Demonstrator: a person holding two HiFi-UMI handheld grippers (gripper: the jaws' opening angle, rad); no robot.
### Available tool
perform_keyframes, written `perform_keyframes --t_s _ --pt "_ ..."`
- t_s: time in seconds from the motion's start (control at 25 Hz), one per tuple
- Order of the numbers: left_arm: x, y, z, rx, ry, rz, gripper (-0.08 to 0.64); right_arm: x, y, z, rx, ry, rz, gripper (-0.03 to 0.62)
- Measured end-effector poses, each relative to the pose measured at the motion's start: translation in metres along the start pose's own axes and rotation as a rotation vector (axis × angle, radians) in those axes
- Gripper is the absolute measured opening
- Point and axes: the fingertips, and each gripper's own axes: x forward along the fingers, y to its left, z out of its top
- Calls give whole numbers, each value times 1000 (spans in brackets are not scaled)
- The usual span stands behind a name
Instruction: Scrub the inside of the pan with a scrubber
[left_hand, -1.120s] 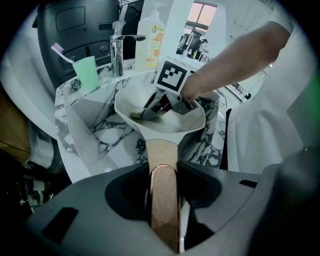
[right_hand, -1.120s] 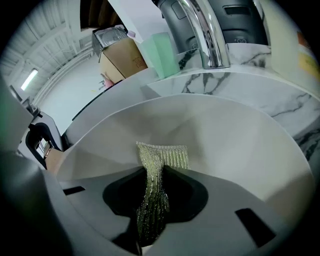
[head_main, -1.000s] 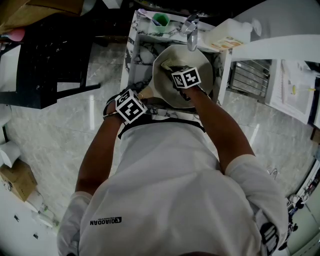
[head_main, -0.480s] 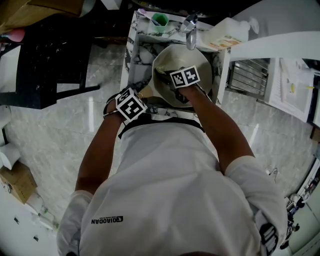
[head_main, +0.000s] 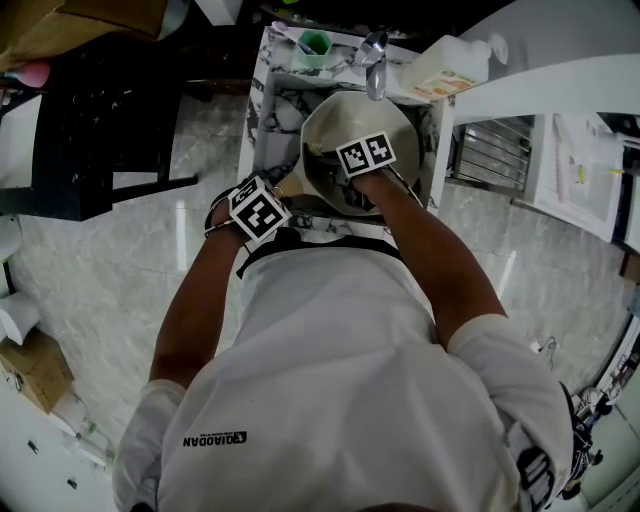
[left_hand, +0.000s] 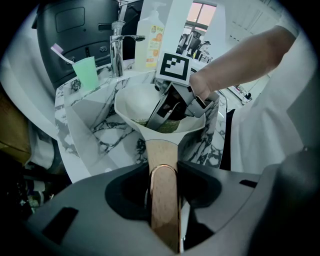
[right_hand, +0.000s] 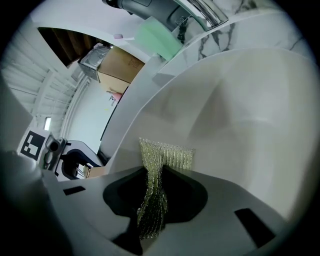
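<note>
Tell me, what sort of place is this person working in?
Probably a washroom or small sink corner: a marble-patterned sink with a chrome faucet, a green cup holding a toothbrush on its ledge, and a bottle beside the faucet.

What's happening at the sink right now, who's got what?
A person stands at a marble sink with a gripper in each hand. The left gripper is shut on the wooden handle of a pale pan, holding it over the basin below the faucet. The right gripper reaches into the pan, shut on a yellow-green mesh scrubber whose free edge appears to lie against the inner wall.
</note>
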Motion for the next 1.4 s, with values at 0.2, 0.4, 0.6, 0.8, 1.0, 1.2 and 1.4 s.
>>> perform_keyframes --t_s 0.2,0.4,0.6,0.8,1.0,1.2,1.4 --pt "-1 0 2 2 -4 2 176 -2 0 0 -16 3 -7 103" --pt "1 0 0 -2 -1 -2 176 -11 0 7 -105 -18 -58 101" --pt "0 0 2 0 -3 1 176 -41 -4 20 -215 -80 -140 91" --pt "1 -1 -1 -1 3 -5 176 -74 -24 27 -282 -135 -272 89" --pt "0 -1 0 1 -1 -4 176 -110 -80 27 -228 -121 -521 88" --pt "0 0 0 1 0 -3 176 -130 -113 25 -152 -87 -669 87" --pt "1 -1 0 2 -1 -3 176 -125 -123 17 -192 -11 -725 87"
